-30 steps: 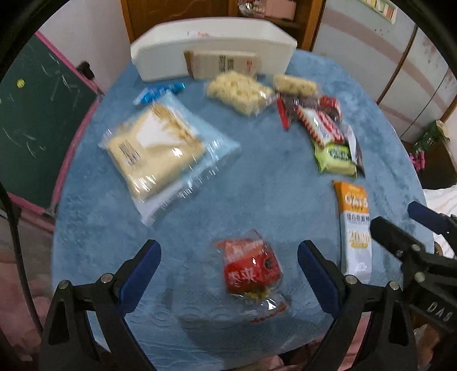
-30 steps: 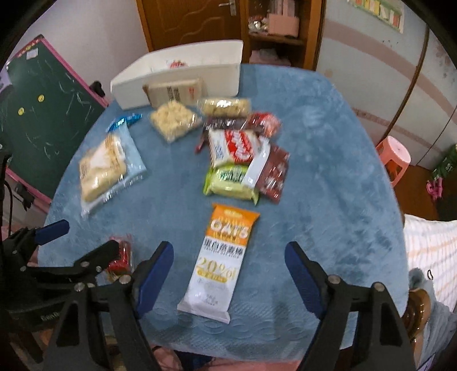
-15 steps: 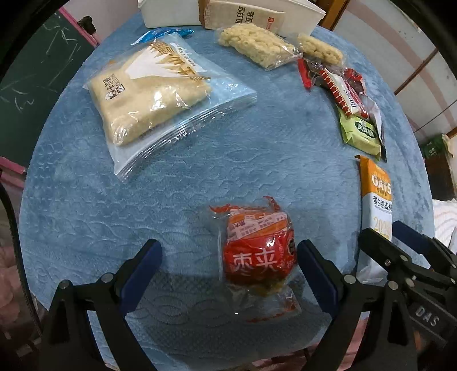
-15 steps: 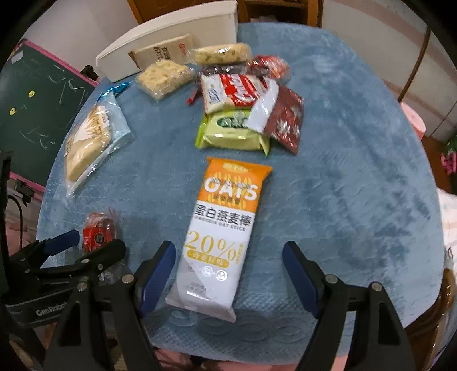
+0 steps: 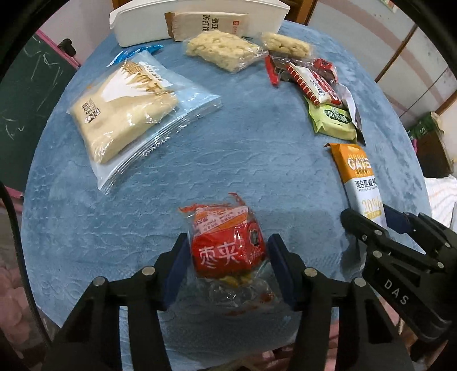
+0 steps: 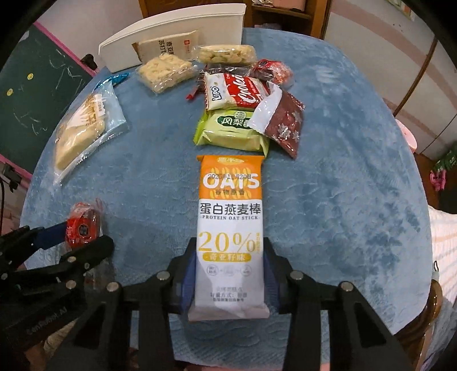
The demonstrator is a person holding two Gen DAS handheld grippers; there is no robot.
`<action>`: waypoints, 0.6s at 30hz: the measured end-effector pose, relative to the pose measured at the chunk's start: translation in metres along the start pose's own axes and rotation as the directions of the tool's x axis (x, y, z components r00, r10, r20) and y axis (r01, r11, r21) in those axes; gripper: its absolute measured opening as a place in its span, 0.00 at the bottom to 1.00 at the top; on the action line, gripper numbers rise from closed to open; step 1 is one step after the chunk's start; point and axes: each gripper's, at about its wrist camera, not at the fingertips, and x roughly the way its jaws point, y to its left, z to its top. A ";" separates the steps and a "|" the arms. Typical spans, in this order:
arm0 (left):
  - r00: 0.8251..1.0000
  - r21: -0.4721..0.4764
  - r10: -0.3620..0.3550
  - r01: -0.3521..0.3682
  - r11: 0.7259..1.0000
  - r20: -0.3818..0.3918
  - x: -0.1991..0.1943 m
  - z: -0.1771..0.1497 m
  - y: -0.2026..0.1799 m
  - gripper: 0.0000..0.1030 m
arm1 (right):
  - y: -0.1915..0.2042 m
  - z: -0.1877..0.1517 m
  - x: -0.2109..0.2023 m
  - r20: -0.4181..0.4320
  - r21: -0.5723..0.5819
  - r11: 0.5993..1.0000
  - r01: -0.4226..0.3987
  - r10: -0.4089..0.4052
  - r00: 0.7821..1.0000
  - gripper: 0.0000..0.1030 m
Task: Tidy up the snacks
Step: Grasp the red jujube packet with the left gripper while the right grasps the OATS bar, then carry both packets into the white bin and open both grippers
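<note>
Snacks lie scattered on the blue tablecloth [image 5: 257, 159]. Left gripper [image 5: 227, 256], jaws just closing, pinches the red jujube packet [image 5: 225, 242]; right gripper [image 6: 230, 274] likewise clamps the oat bar [image 6: 230, 217]. White bin [image 5: 142, 17] is cut off above.

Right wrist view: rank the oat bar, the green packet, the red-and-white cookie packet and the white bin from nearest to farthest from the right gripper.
1. Oat bar: its near end sits between the fingers of the right gripper.
2. Green packet: just beyond the bar's far end.
3. Red-and-white cookie packet: behind the green one, overlapping it.
4. White bin: at the table's far edge, up left.
</note>
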 end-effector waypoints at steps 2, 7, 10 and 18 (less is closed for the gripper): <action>1.000 -0.005 -0.009 0.009 1.000 0.003 0.000 0.000 0.003 0.52 | 0.000 0.001 -0.001 0.003 0.011 1.000 -0.012 0.012 1.000 0.40; 1.000 -0.002 -0.007 0.007 1.000 0.026 -0.008 0.000 0.009 0.52 | 0.001 0.005 -0.008 0.038 0.017 0.999 -0.036 0.035 0.999 0.40; 0.997 0.008 0.018 -0.019 1.000 0.075 -0.021 0.001 0.015 0.52 | 0.005 0.007 -0.019 0.086 -0.002 0.999 -0.036 0.036 0.996 0.40; 0.983 -0.007 0.032 -0.031 0.999 0.182 -0.065 0.029 0.026 0.52 | 0.015 0.028 -0.041 0.147 -0.043 0.998 -0.049 0.055 0.988 0.40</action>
